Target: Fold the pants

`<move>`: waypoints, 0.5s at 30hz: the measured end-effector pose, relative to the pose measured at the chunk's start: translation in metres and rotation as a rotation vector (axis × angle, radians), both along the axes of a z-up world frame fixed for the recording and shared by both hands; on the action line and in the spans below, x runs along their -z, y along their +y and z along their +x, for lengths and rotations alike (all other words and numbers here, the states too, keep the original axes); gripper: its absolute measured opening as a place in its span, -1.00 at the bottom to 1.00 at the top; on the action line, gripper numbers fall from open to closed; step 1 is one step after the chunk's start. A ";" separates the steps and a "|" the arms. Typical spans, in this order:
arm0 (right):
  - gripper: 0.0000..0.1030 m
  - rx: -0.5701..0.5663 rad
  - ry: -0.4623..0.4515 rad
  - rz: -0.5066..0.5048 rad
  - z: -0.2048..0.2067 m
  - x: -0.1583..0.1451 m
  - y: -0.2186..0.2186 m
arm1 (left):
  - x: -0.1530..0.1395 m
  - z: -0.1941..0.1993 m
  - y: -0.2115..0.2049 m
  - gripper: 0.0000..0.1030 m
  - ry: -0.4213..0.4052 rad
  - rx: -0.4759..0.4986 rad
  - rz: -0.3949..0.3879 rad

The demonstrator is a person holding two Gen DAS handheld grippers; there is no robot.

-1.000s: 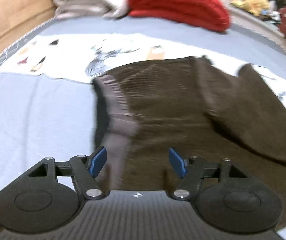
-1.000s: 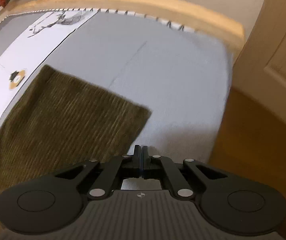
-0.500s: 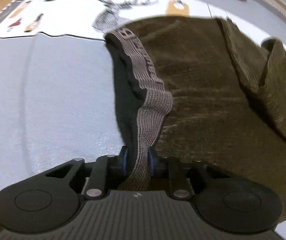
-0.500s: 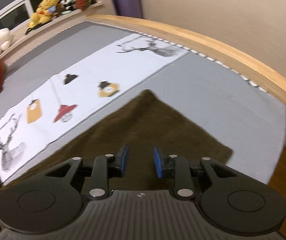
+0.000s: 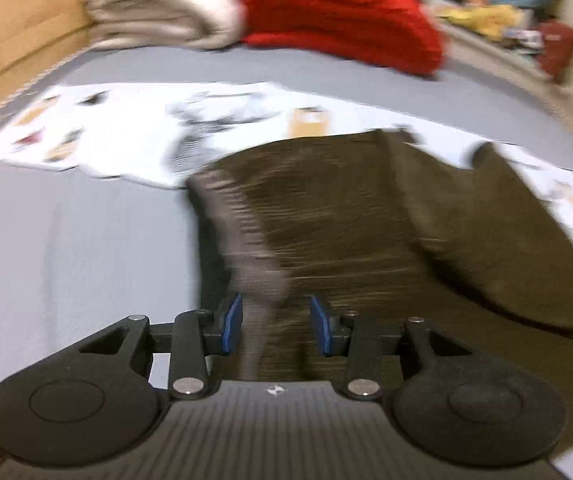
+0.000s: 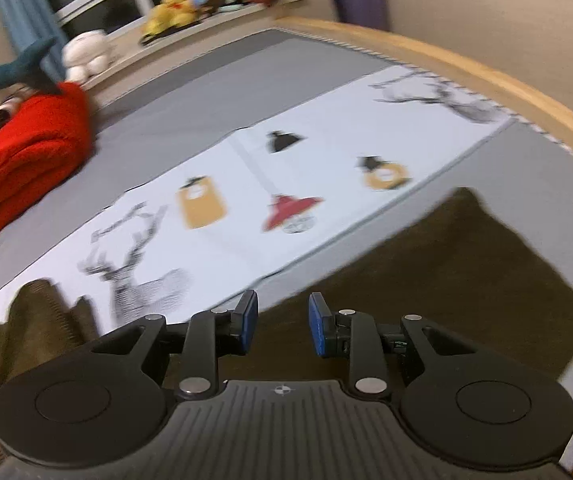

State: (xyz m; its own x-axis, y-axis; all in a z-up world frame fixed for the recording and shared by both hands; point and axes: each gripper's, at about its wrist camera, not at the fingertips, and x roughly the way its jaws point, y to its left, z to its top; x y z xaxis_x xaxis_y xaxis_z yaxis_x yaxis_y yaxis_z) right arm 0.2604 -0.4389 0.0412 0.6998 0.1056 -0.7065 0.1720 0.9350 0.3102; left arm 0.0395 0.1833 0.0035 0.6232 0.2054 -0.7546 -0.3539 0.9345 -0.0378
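Observation:
Dark olive corduroy pants lie spread on the grey bed, one leg folded over at the right. Their grey elastic waistband runs down the left edge toward my left gripper. Its jaws are opening; the waistband end sits between the blue pads, nearer the left one, and is not pinched. In the right wrist view the pants' leg end lies flat below and to the right of my right gripper, which stands open with nothing between its fingers. A bunched part of the pants shows at the lower left.
A red blanket and a folded beige blanket lie at the far end of the bed. A white printed panel crosses the grey sheet. A wooden bed frame curves round the edge; plush toys line the sill.
The left gripper, shut on the waistband half a second ago, has spread its pads and tilted up. The right gripper went from shut to open and swung left from the bed corner.

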 end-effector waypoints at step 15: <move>-0.81 -0.329 0.133 0.278 0.070 0.035 0.132 | 0.049 0.047 -0.059 -0.52 0.388 0.330 0.044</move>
State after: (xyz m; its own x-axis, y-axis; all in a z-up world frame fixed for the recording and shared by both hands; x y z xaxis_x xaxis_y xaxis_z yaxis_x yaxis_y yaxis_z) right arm 0.3308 -0.3071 0.0058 0.5027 0.5054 -0.7014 -0.0651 0.8311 0.5523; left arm 0.0868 0.1247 -0.0452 0.3362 0.0818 -0.9382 -0.0203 0.9966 0.0796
